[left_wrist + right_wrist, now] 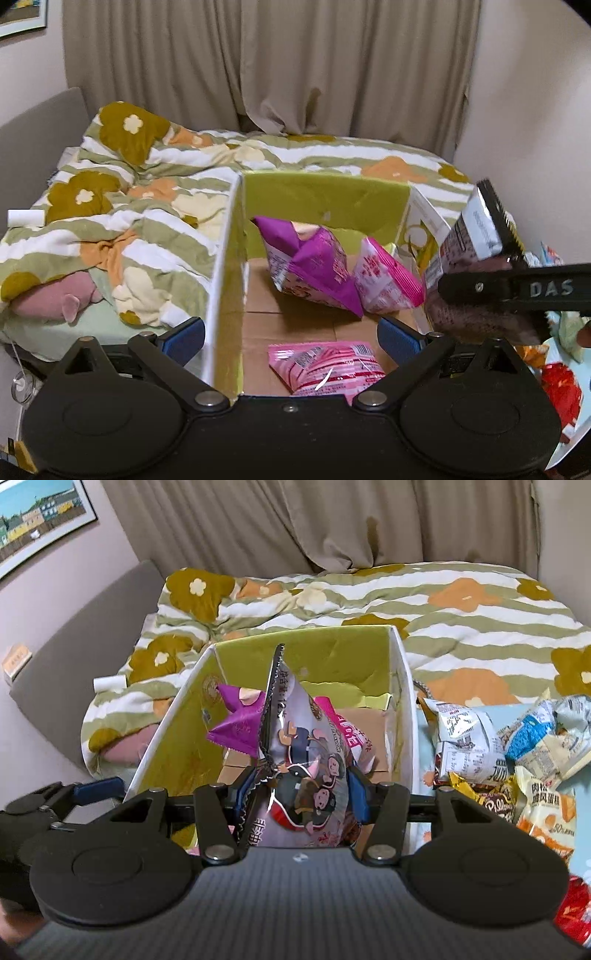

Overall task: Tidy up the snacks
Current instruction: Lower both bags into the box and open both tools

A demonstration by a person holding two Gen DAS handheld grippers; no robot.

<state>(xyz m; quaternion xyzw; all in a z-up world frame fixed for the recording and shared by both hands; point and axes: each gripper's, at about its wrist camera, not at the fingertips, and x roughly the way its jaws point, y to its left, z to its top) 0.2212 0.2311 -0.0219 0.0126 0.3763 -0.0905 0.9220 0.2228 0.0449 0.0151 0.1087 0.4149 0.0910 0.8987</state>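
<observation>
An open cardboard box (325, 195) with yellow-green inner walls stands on the bed. Inside it a purple bag (314, 266) and a pink bag (384, 280) lean together, and a flat pink packet (328, 365) lies on the floor of the box. My left gripper (291, 338) hangs open over the box's near left wall, with nothing gripped. My right gripper (301, 794) is shut on a silvery cartoon-printed snack bag (306, 746) above the box (351, 653). In the left wrist view this bag (476, 236) hangs over the box's right wall.
A heap of loose snack packets (498, 760) lies right of the box on a pale blue surface. The flowered duvet (443, 620) covers the bed behind the box, with beige curtains beyond. A pink plush toy (51, 299) lies left of the box.
</observation>
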